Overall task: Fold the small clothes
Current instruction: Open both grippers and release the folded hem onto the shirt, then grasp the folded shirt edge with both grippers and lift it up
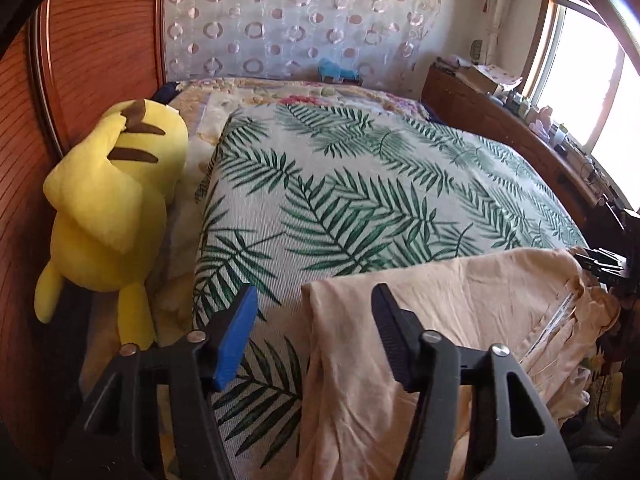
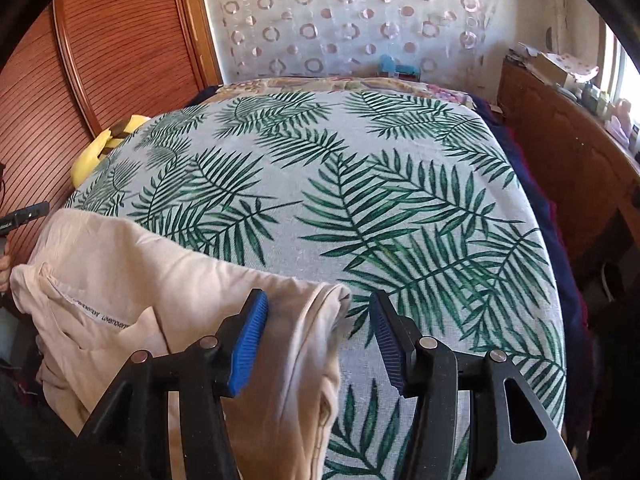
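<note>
A pale peach garment (image 1: 460, 300) lies on the near edge of the palm-leaf cloth (image 1: 360, 184) and hangs over the front. My left gripper (image 1: 316, 316) is open over the garment's left edge, with cloth between the jaws. In the right wrist view the same garment (image 2: 140, 280) lies at the lower left, showing a printed label strip. My right gripper (image 2: 320, 320) is open around the garment's right folded corner. The other gripper's tip (image 2: 28, 214) shows at the far left.
A yellow plush toy (image 1: 108, 208) lies left of the leaf cloth against a wooden wardrobe (image 1: 80, 60). A wooden headboard ledge (image 1: 520, 128) with clutter runs along the right under a bright window. A blue toy (image 1: 336, 70) sits at the far wall by the circle-patterned curtain.
</note>
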`<state>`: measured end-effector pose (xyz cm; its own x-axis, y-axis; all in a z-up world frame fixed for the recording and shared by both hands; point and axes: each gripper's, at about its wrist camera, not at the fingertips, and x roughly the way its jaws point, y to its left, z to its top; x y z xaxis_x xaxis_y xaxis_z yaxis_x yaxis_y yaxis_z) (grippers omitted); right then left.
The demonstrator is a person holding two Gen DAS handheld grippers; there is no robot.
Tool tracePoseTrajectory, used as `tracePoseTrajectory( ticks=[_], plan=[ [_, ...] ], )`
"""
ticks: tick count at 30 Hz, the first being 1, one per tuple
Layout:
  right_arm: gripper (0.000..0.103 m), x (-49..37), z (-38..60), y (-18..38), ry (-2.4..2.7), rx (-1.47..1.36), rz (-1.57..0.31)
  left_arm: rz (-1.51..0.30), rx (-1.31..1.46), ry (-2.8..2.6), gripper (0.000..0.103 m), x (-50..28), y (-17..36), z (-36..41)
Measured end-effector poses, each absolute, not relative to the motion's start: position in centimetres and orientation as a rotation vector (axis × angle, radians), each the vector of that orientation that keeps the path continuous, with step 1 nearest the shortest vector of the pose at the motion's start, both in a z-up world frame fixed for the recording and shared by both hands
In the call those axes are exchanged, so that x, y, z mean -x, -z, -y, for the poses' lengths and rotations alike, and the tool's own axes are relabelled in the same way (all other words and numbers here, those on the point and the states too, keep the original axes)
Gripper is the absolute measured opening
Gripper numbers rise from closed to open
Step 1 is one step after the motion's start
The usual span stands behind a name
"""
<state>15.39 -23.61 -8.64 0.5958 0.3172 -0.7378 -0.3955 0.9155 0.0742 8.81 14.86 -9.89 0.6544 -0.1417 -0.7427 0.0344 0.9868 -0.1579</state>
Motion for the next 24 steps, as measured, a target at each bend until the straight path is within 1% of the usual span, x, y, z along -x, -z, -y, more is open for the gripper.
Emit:
tracePoseTrajectory(
  ticks=[4, 7, 15, 16, 20, 22, 23, 24],
  plan=[
    [0.058, -14.8, 22.7, 9.4, -0.403, 0.170, -0.814, -0.871, 0.145, 0.132, 0.042, -8.9, 11.0, -14.5],
    [0.061, -14.8, 22.8, 9.6, -0.411, 0.148, -0.813, -0.885, 0.130, 0.140, 0.041, -9.0, 11.4, -14.0],
    [0.061, -15.0, 22.5, 9.9, -0.413, 0.163, -0.823, -0.906, 0.141, 0.142, 0.040, -9.5, 11.9, -14.1],
    [0.061, -15.0, 22.5, 9.9, -0.414, 0.162, -0.825, -0.906, 0.136, 0.144, 0.036, -9.4, 11.9, -14.1],
    [0.061, -15.4, 22.5, 9.9, -0.423, 0.159, -0.842, -0.906, 0.127, 0.152, 0.029, -9.5, 11.9, -13.9],
    [0.060, -15.5, 22.5, 9.8, -0.424, 0.157, -0.851, -0.905, 0.114, 0.163, 0.014, -9.5, 11.9, -13.6],
    [0.060, -15.5, 22.5, 9.8, -0.425, 0.159, -0.853, -0.905, 0.110, 0.166, 0.013, -9.5, 11.8, -13.3],
    [0.055, -15.5, 22.4, 9.8, -0.427, 0.162, -0.852, -0.889, 0.095, 0.158, 0.010, -9.2, 11.5, -13.1]
  ],
)
